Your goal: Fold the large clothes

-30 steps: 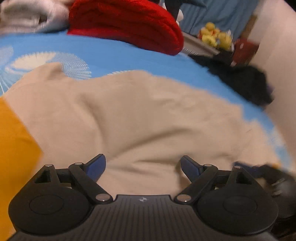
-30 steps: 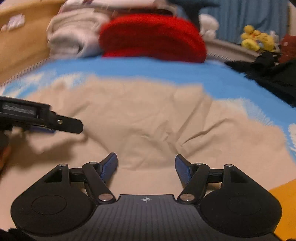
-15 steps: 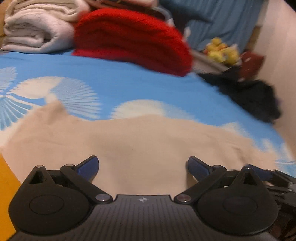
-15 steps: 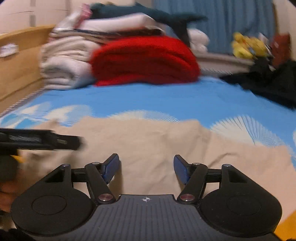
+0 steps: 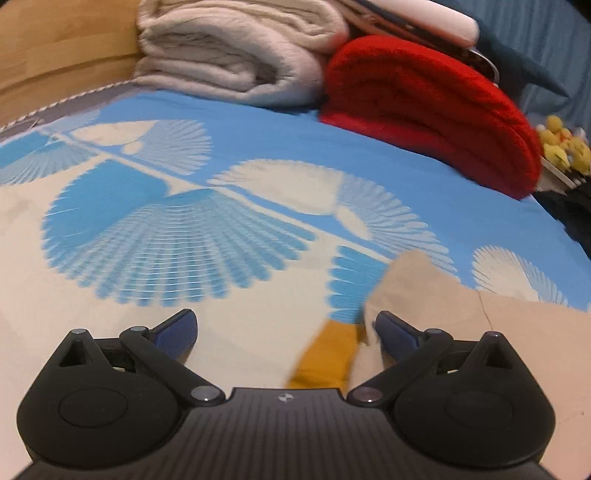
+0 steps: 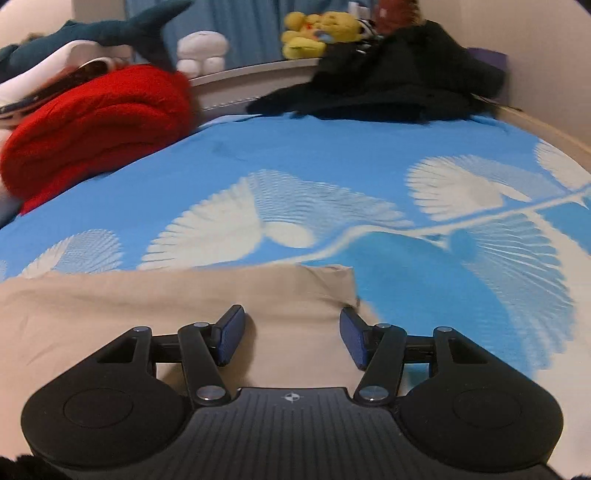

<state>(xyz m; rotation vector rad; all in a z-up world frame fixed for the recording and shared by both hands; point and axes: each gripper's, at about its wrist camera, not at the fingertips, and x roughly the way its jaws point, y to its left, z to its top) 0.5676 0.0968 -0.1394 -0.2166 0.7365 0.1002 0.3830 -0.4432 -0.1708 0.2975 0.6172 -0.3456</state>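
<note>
A large beige garment (image 6: 147,306) lies flat on the blue bedspread (image 6: 332,155) with white fan prints. In the right wrist view its far right corner (image 6: 332,280) sits just ahead of my right gripper (image 6: 291,332), whose jaws are closing with the cloth under them but not pinched. In the left wrist view the beige garment (image 5: 461,317) ends at a corner by the right finger, with an orange piece (image 5: 328,354) beneath it. My left gripper (image 5: 284,332) is wide open over that edge, holding nothing.
A folded red blanket (image 5: 424,99) and a folded white blanket (image 5: 236,55) lie at the bed's far end beside a wooden headboard (image 5: 55,55). A heap of black clothes (image 6: 399,85), yellow plush toys (image 6: 317,29) and a shark plush (image 6: 122,33) stand beyond.
Both grippers have swung apart from the garment's middle to its corners, the left one leftward and the right one rightward. The left jaws widened, the right jaws narrowed.
</note>
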